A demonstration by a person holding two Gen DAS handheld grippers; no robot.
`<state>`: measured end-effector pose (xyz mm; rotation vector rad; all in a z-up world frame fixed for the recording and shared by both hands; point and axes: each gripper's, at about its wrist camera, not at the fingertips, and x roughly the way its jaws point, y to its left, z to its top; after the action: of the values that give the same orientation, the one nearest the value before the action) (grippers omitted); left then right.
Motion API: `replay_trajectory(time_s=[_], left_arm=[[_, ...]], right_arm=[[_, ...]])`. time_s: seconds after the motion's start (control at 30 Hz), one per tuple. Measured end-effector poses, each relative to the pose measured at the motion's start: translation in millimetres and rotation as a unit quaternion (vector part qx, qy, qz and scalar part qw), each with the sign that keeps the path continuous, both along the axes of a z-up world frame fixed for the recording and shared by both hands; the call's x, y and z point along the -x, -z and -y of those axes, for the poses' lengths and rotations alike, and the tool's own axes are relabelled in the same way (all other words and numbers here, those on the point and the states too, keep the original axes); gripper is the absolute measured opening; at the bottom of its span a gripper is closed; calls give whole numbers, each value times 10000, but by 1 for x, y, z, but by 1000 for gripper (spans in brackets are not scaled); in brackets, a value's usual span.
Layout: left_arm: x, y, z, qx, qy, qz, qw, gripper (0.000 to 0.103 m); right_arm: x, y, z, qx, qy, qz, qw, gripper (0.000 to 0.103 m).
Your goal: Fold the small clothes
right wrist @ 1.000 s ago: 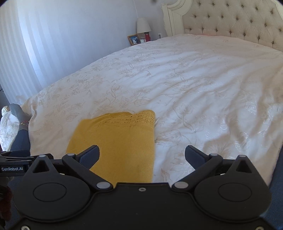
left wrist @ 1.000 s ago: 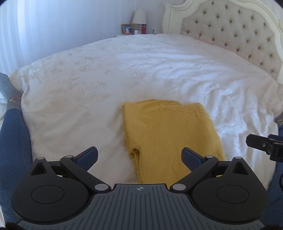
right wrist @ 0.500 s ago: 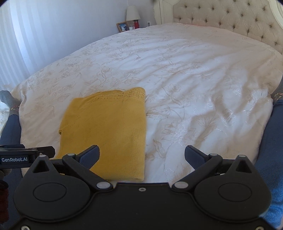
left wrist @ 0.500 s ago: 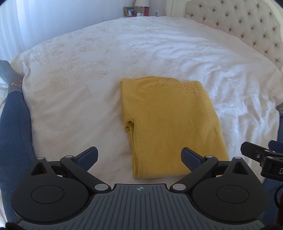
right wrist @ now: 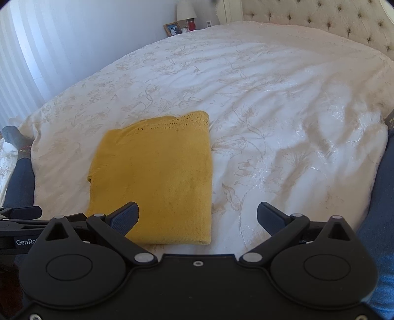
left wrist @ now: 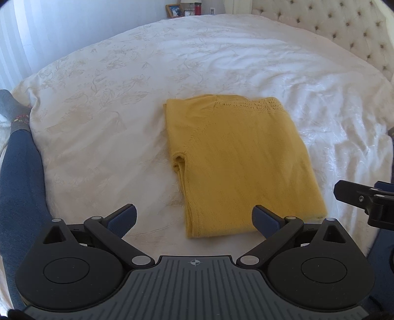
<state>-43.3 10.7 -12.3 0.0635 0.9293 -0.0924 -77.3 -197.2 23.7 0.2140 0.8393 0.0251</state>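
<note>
A yellow knit garment [left wrist: 241,162] lies folded into a flat rectangle on the white bedspread [left wrist: 98,137], its lace hem on the far side. It also shows in the right wrist view [right wrist: 157,174]. My left gripper [left wrist: 194,216] is open and empty, raised just short of the garment's near edge. My right gripper [right wrist: 197,216] is open and empty, raised over the garment's near right corner. The right gripper's side shows at the right edge of the left wrist view [left wrist: 364,199].
The bed has a tufted cream headboard [right wrist: 320,19] at the far right. A nightstand with a lamp [right wrist: 186,11], a photo frame [right wrist: 172,29] and a red candle stands beyond the bed. The person's legs in blue jeans [left wrist: 19,172] flank the bed's near edge.
Both grippers have pulled back and risen, so the whole folded garment shows now. The garment has not moved. Both grippers stay open.
</note>
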Motion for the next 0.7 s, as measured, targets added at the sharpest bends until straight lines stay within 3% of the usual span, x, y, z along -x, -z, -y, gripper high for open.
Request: replay_trajectory(time_s=[0.7], left_arm=[[-4, 8, -3, 159, -3, -264, 9995, 101]], right_arm=[[-2, 7, -4, -150, -42, -200, 9997, 102]])
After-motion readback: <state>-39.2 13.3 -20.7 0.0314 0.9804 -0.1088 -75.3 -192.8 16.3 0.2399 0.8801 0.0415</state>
